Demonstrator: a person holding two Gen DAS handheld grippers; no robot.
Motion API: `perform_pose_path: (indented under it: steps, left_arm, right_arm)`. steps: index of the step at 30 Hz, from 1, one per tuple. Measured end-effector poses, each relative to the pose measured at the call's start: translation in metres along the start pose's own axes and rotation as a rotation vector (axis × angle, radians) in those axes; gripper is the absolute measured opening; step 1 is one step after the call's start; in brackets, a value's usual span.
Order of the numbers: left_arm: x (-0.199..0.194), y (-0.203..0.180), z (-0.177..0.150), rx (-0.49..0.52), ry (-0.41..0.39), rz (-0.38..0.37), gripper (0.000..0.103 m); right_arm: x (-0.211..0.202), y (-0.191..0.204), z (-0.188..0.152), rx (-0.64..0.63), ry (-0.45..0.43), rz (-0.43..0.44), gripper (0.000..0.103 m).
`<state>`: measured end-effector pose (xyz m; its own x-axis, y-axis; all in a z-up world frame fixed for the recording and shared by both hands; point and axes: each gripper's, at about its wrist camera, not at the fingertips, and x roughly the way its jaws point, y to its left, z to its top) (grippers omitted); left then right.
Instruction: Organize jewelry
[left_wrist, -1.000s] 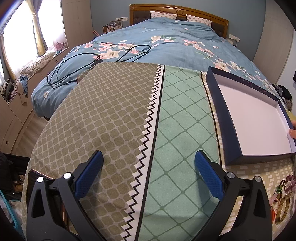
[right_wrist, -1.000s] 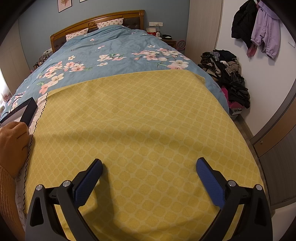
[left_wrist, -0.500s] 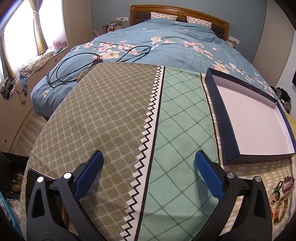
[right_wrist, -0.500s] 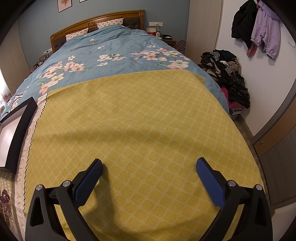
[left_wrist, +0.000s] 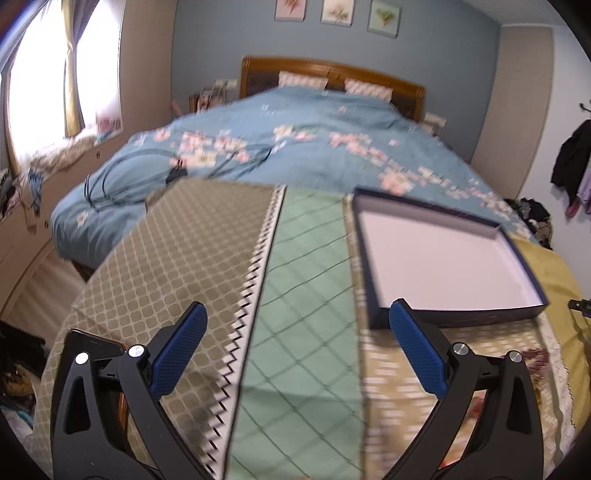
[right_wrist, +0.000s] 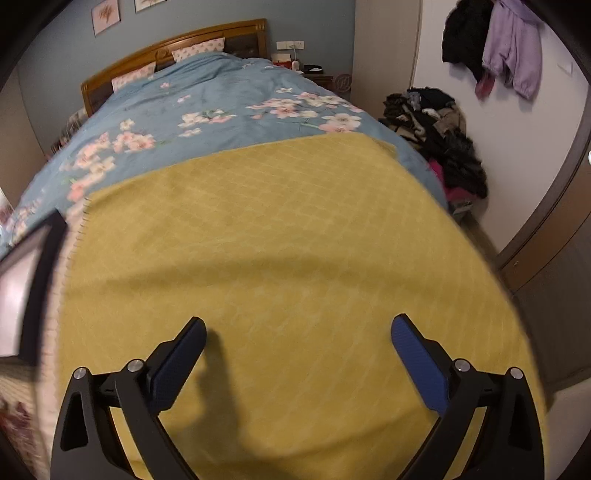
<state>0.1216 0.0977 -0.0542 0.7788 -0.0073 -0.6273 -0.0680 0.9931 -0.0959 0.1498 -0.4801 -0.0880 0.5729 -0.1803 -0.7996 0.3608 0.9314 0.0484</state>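
A shallow dark blue box (left_wrist: 380, 299) with a white inside lies open on the patterned cloth, just beyond my left gripper's right finger. My left gripper (left_wrist: 297, 314) is open above the green and olive cloth, with nothing between its fingers. A blurred heap of jewelry (left_wrist: 535, 356) shows at the right edge, partly hidden behind the gripper's frame. In the right wrist view my right gripper (right_wrist: 298, 326) hangs open over the yellow cloth (right_wrist: 280, 236). The box's dark wall (right_wrist: 44, 273) sits at the far left there, with dark jewelry (right_wrist: 14, 415) below it.
A dark phone (left_wrist: 94, 343) lies at the cloth's near left corner. Black cables (left_wrist: 122, 181) are coiled on the blue flowered bedspread (left_wrist: 295, 144). A pile of clothes (right_wrist: 439, 144) sits on the floor right of the bed, and jackets (right_wrist: 495, 44) hang on the wall.
Both views have tilted upward and blurred, so both grippers are rising. The left gripper has shifted right towards the box. The hand seen at the box a second ago is gone.
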Motion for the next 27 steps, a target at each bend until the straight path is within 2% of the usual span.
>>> perform_pose_path:
  steps: [5, 6, 8, 11, 14, 17, 22, 27]
  left_arm:
    - [-0.042, -0.033, 0.002, 0.041, -0.123, -0.012, 0.097]
    - [-0.048, -0.04, 0.003, 0.055, -0.139, -0.008, 0.097]
    - [-0.059, -0.059, 0.003, 0.09, -0.167, 0.014, 0.097]
    - [-0.073, -0.078, -0.001, 0.116, -0.211, 0.047, 0.097]
    - [-0.086, -0.09, -0.006, 0.118, -0.253, 0.05, 0.097]
    - [-0.102, -0.097, -0.015, 0.126, -0.305, 0.05, 0.097]
    - [-0.126, -0.103, -0.026, 0.142, -0.409, 0.053, 0.097]
    - [-0.142, -0.109, -0.034, 0.167, -0.479, 0.057, 0.097]
  right_arm:
    - [-0.073, 0.064, -0.025, -0.042, -0.223, 0.166, 0.097]
    - [-0.095, 0.088, -0.035, -0.082, -0.289, 0.224, 0.097]
    - [-0.125, 0.121, -0.053, -0.155, -0.391, 0.284, 0.097]
    - [-0.157, 0.165, -0.077, -0.243, -0.517, 0.337, 0.097]
    - [-0.176, 0.193, -0.096, -0.294, -0.595, 0.39, 0.097]
    - [-0.188, 0.208, -0.112, -0.322, -0.678, 0.369, 0.097]
    - [-0.196, 0.207, -0.121, -0.304, -0.715, 0.401, 0.097]
    - [-0.201, 0.204, -0.126, -0.294, -0.715, 0.415, 0.097]
